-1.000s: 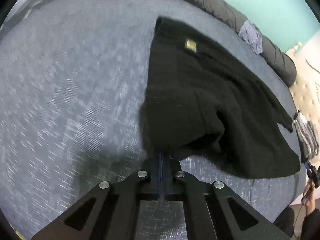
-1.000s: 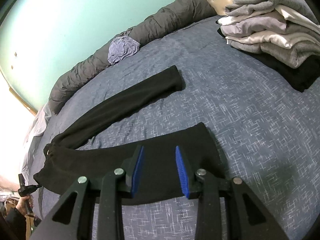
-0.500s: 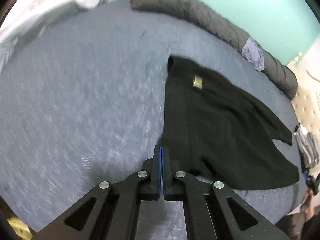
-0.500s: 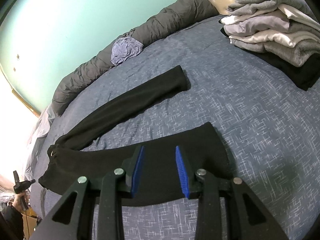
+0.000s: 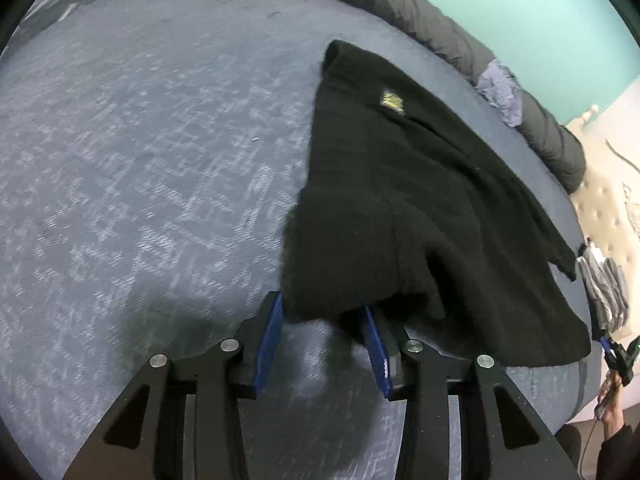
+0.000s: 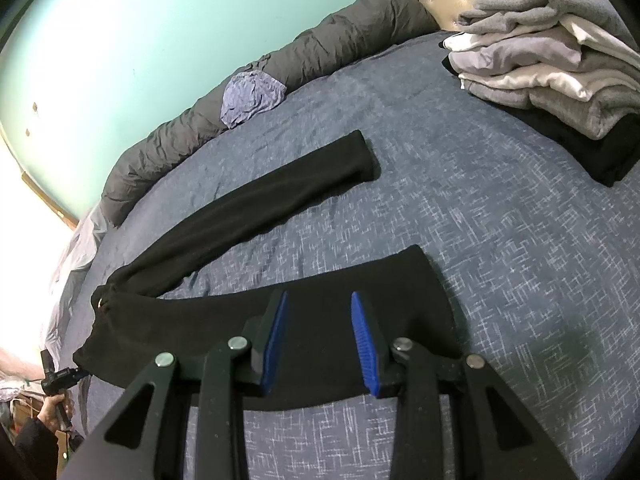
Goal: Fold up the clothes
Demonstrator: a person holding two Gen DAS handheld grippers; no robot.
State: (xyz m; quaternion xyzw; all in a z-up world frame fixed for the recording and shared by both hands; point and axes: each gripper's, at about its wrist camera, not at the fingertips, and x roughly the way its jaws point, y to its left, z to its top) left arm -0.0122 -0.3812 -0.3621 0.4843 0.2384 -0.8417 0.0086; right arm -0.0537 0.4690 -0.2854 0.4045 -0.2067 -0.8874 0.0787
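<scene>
Black trousers point(image 5: 400, 200) with a small yellow label point(image 5: 392, 100) lie spread on the blue bed cover point(image 5: 140, 160). My left gripper point(image 5: 324, 320) is open at their near edge, where a raised fold of the waist end sits between and just above the blue pads point(image 5: 270, 344). In the right wrist view the two legs point(image 6: 320, 320) stretch apart across the bed. My right gripper point(image 6: 318, 332) hovers open over the nearer leg, close to its cuff, holding nothing.
A stack of folded grey, white and black clothes point(image 6: 540, 60) sits at the far right near the tufted headboard. A rolled dark grey duvet point(image 6: 320, 52) with a crumpled bluish cloth point(image 6: 252, 96) lines the far edge. A person's hand point(image 6: 56, 400) shows beyond the left bed edge.
My left gripper has gone from shut to open and has come up close to the trousers' near edge. The right gripper has barely moved and stays open.
</scene>
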